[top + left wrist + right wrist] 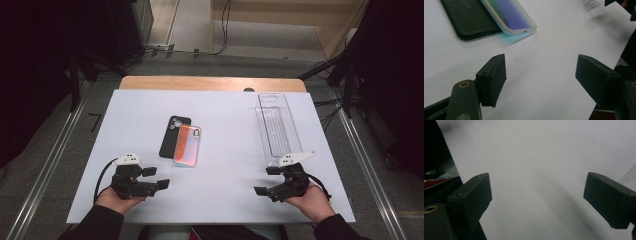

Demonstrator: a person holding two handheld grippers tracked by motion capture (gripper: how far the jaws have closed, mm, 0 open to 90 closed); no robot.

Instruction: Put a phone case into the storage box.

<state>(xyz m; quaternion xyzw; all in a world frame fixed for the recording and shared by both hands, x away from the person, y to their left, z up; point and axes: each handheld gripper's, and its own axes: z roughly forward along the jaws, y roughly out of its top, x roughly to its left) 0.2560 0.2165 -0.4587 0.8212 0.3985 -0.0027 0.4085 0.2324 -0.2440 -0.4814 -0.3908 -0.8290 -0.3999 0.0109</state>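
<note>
White sheeting covers the desk point(225, 200), where a black phone case point(174, 135) lies mid-desk with an orange iridescent phone case point(187, 145) overlapping its right edge. Left gripper point(156, 177) and right gripper point(265, 181) rest near the front edge — jaws spread, nothing between them — with a clear plastic tray point(276, 127) just beyond the right one.

Table: white sheet point(225, 170) over a wooden top.
Black case point(172, 135): mid-table, left of centre, lying flat.
Iridescent case point(187, 145): its left edge overlaps the black case.
Clear tray point(276, 127): along the right edge, lengthwise.
Left gripper point(157, 178): near-left corner, jaws apart, nothing between them.
Right gripper point(266, 180): near-right corner, just before the tray's near end, jaws apart, nothing between them.
</note>
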